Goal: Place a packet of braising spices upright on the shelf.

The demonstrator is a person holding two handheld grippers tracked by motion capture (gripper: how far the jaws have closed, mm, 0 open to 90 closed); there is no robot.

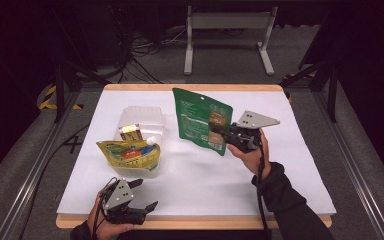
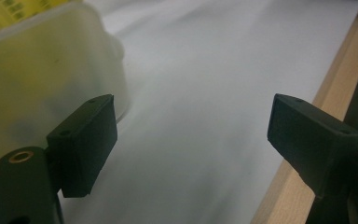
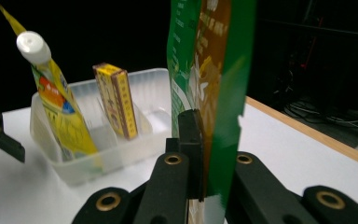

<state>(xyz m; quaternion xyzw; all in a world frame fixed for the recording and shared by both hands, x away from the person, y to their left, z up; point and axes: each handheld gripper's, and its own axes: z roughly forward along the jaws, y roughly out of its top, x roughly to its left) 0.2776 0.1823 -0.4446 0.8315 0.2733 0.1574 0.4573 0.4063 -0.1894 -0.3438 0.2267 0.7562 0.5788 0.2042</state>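
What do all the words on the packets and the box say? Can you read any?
None can be read.
Green pouch, clamped in the right gripper: pale print and a brown panel, too small and blurred.
Yellow pouch with a white cap, in the clear bin: coloured marks, unreadable.
Small yellow-brown box in the bin: print blurred.

One green pouch (image 1: 201, 120), one yellow pouch (image 1: 128, 153), one small box (image 1: 129, 132), one plastic bin (image 1: 150, 120).
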